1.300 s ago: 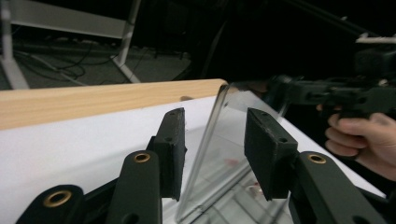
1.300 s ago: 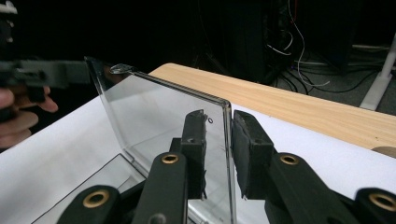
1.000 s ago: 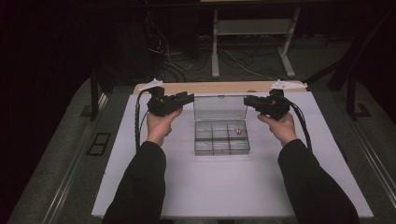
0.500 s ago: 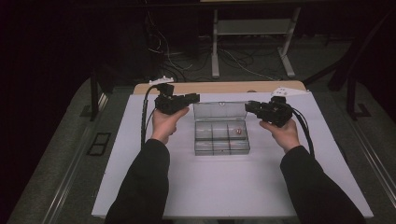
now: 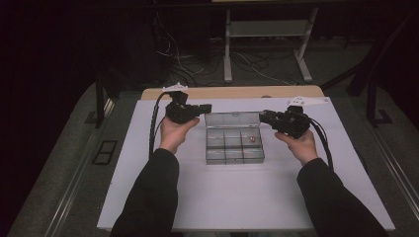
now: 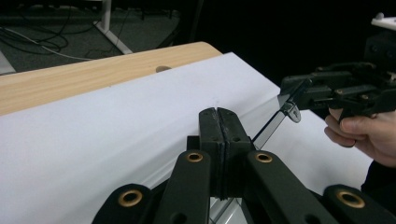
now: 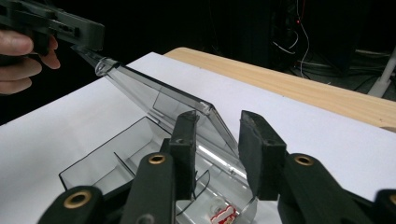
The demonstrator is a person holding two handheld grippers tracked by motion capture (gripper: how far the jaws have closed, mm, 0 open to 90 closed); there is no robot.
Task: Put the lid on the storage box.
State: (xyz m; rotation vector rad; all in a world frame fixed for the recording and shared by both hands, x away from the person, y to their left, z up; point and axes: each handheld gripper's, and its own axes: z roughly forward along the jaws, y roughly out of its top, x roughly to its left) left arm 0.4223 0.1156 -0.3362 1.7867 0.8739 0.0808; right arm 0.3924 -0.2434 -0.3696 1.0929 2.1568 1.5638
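Clear plastic makes up the compartment box (image 5: 234, 146), which sits on the white sheet (image 5: 247, 197) near the middle of the tabletop (image 5: 232, 92), a little toward the far side. Its body is divided into small cells, and a small red and white piece (image 5: 253, 139) lies in a cell on the right of the far row; the right gripper view shows that piece (image 7: 223, 215) close below the jaws. The hinged lid (image 5: 232, 120) stands up along the far edge of the box, tilted rather than flat. At the lid's left end the left tool (image 5: 207, 108) has just been closing, and its jaws are now pressed together on the thin edge of the lid, as the left gripper view shows with the clear pane (image 6: 271, 125) running out from between them. At the lid's right end the right tool (image 5: 263, 116) has just been opening slightly; in its own view the jaws stand a little apart around the lid's corner (image 7: 208, 108), and whether the pads touch the plastic cannot be told. Each tool is held in a hand, with dark sleeves coming in from the near edge. Bare wood of the tabletop shows beyond the sheet, and cables lie on the floor (image 5: 276, 59) farther off.
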